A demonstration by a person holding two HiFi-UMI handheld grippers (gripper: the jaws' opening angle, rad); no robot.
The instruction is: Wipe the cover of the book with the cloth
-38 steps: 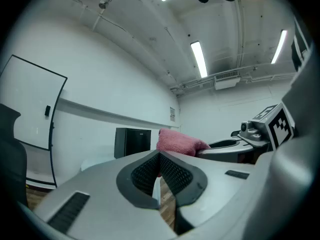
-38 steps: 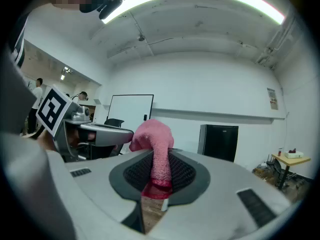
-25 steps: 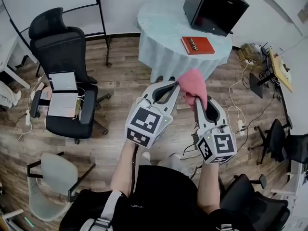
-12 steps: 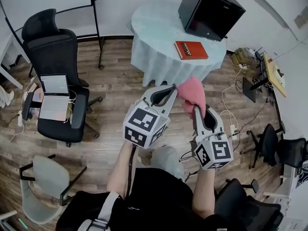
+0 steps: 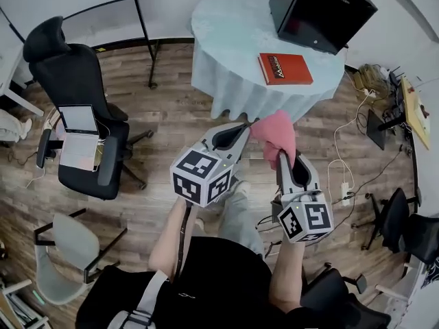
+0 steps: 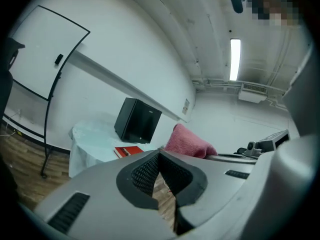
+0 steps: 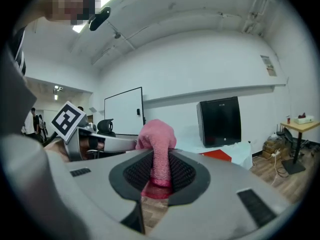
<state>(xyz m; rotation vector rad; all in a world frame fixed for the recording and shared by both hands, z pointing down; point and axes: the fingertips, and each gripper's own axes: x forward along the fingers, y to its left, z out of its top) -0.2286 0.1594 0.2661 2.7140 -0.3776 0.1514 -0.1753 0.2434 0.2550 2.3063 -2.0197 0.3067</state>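
Note:
A red book (image 5: 285,68) lies on the round table (image 5: 226,40) with a pale blue cover, far ahead of both grippers. It also shows in the left gripper view as the book (image 6: 129,151) and in the right gripper view as the book (image 7: 217,155). My right gripper (image 5: 281,155) is shut on a pink cloth (image 5: 276,133), which bunches above the jaws; the same cloth (image 7: 156,134) hangs between the jaws of that gripper (image 7: 159,156). My left gripper (image 5: 248,123) is shut, its tip right beside the cloth (image 6: 187,140). Nothing shows between the jaws of that gripper (image 6: 160,153).
A black box (image 5: 322,12) stands on the table behind the book. A black office chair (image 5: 86,139) with papers on its seat is at the left, a grey chair (image 5: 65,259) below it. A whiteboard stand (image 5: 140,19) is at the back left. Cables and chairs (image 5: 405,218) crowd the right.
Both grippers keep the same pose, the right one still holding the cloth. The view has shifted a little, so the table and book sit slightly differently in it.

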